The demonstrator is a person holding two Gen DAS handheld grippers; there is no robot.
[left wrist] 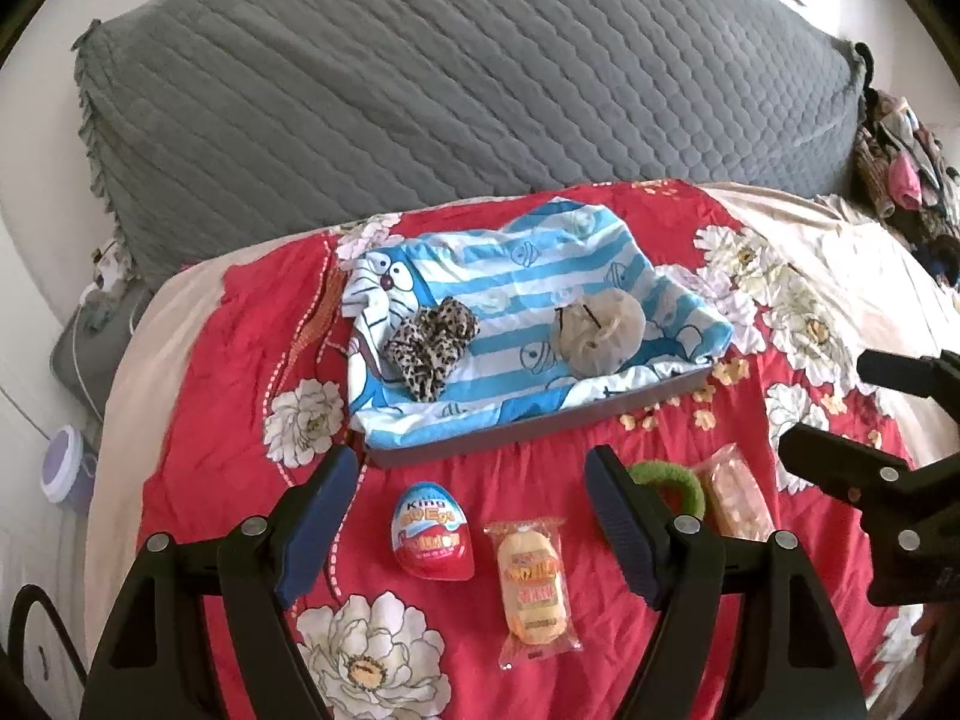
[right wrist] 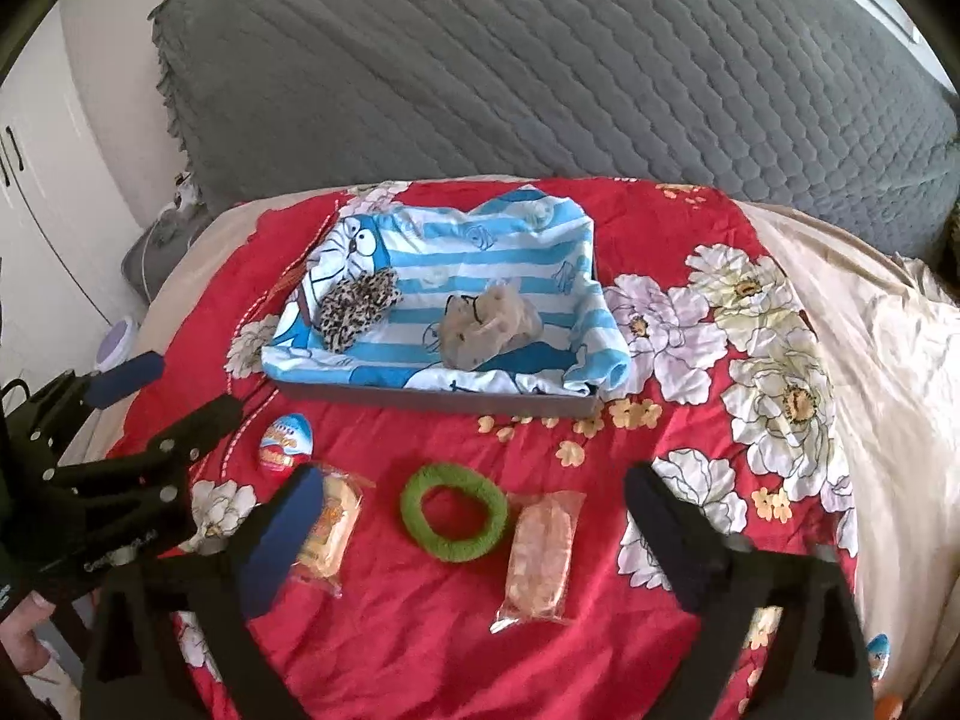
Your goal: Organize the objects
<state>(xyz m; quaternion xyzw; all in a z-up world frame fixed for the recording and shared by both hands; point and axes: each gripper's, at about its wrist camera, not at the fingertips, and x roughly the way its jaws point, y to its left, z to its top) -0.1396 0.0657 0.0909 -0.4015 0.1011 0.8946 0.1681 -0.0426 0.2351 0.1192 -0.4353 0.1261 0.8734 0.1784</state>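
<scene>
My right gripper is spread wide and empty over the green ring, wrapped snack beside it. Left gripper gapes, empty, over the chocolate egg. Tray lies beyond the ring. Only my right view shows the ring whole.

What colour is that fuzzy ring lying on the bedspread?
Green; the fuzzy ring shows best in the right wrist view.

A bed fills most of the frame, spread with a red flowered cover. A grey quilted headboard rises behind it. At the far left stand white cupboard doors, and daylight, perhaps from a window, brightens the upper right corner.
</scene>
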